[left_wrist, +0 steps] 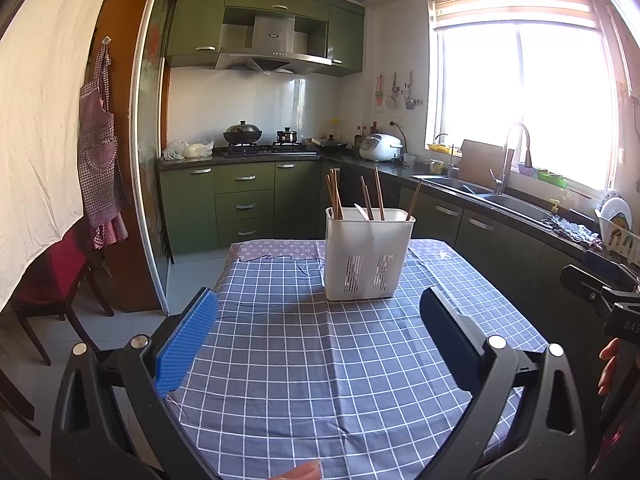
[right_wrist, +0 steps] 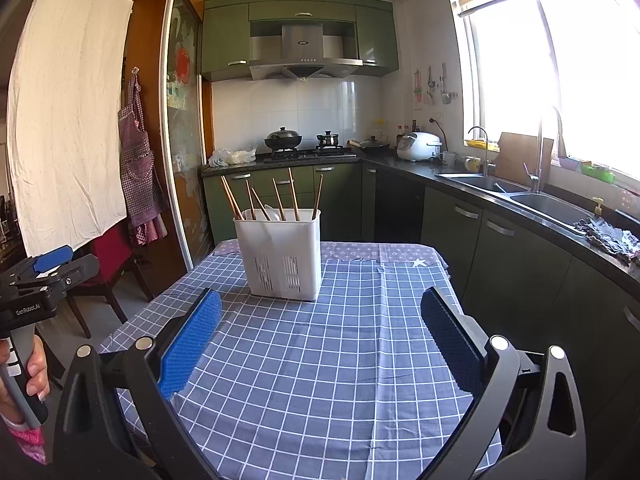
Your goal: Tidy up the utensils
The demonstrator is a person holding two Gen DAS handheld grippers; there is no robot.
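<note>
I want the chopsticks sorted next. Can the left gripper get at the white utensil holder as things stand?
Probably yes. The left gripper is open and empty, and only bare checked tablecloth lies between it and the white utensil holder, whose chopsticks stick up freely.

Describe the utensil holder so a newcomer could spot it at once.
Find the table with the blue checked cloth. Toward its far end stands a white holder, upright, with slotted vents low on its front. It alone stands on the cloth, with brown chopsticks sticking up from it.
</note>
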